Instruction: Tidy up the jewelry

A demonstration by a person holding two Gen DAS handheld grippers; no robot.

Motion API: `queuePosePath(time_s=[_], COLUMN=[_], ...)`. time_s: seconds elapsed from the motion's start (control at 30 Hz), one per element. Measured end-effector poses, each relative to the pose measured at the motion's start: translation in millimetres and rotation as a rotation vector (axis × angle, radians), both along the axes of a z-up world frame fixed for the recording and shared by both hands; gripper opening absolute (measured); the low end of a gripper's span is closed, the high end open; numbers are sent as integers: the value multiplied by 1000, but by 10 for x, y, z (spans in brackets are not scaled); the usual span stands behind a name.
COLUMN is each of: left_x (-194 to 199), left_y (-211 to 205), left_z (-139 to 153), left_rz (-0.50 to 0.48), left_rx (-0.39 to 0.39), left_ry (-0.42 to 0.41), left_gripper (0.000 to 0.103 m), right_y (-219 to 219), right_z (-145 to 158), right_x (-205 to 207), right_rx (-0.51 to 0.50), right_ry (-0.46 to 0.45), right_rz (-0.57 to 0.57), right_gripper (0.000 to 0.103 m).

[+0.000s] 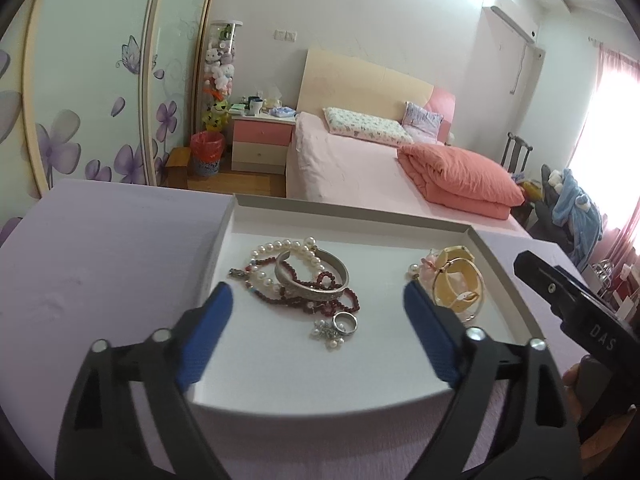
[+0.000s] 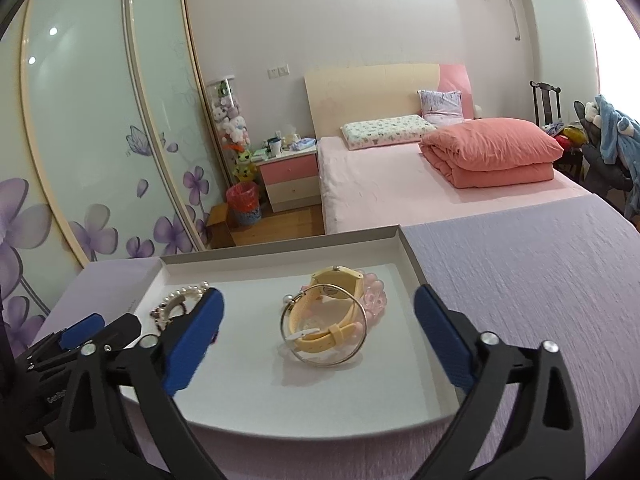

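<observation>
A shallow white tray (image 1: 280, 376) lies on a lilac cloth. On its left lies a heap: a silver bangle (image 1: 310, 276), a pearl strand (image 1: 288, 248), dark red beads (image 1: 340, 300), a silver ring (image 1: 346, 323). On its right lie a yellow watch (image 2: 320, 330), a thin wire bangle (image 2: 362, 334) and a pink bead bracelet (image 2: 374, 300). My left gripper (image 1: 320, 300) is open and empty just above the heap. My right gripper (image 2: 320, 308) is open and empty around the watch, apart from it.
The tray (image 2: 408, 246) has low walls. The lilac cloth (image 2: 520, 280) spreads wide to the right and also to the left (image 1: 100, 272). A pink bed (image 1: 360, 168) stands behind, a flowered wardrobe (image 2: 100, 140) on the left.
</observation>
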State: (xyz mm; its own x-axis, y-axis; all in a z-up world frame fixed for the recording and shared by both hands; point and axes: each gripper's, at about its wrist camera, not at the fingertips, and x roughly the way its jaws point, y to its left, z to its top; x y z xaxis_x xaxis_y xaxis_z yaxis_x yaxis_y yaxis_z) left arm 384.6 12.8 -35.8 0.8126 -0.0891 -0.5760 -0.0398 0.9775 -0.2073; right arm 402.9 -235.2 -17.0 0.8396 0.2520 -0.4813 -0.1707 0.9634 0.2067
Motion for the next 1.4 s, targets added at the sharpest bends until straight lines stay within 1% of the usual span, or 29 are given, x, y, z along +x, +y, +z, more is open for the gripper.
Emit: queuePosePath(time_s=[0.1, 0.2, 0.33, 0.4, 0.5, 0.63, 0.73, 0.83, 0.97, 1.07, 1.23, 1.4], left_x=[-166, -384, -772, -951, -1230, -1588, -1863, -2108, -2280, -2387, -2568, -2664], left_y=[69, 119, 166, 178, 188, 147, 111, 82, 24, -56, -96, -106], left_z=[65, 134, 225, 244, 265, 306, 301, 266, 242, 261, 261, 252], left_rz=[-1, 17, 64, 64, 56, 40, 40, 51, 60, 32, 25, 21], left_rx=[-21, -21, 19, 30, 19, 39, 58, 52, 62, 62, 95, 75], left_ry=[-20, -55, -141, -160, -178, -206, -228, -242, -241, -256, -290, -294], left_gripper=[99, 99, 99, 99, 99, 99, 99, 99, 99, 99, 99, 99], right_y=[-6, -23, -48, -48, -43, -67, -122, -147, -114, -97, -144, -169], right_z=[48, 96, 152, 177, 191, 190, 193, 167, 134, 95, 11, -75], right_x=[-183, -379, -676, -810, -991, -1271, -1470, -1605, -1728, -1854, -2052, -2150], right_rx=[-5, -9, -11, -25, -47, -68, -62, -60, -81, -95, -105, -102], right_ry=[-50, -87, -135, -148, -154, -144, -149, -147, -142, -161, -208, -222], right_rz=[10, 19, 30, 39, 47, 45, 29, 14, 9, 8, -5, -2], right_gripper=[101, 101, 101, 101, 101, 101, 101, 101, 101, 101, 101, 101])
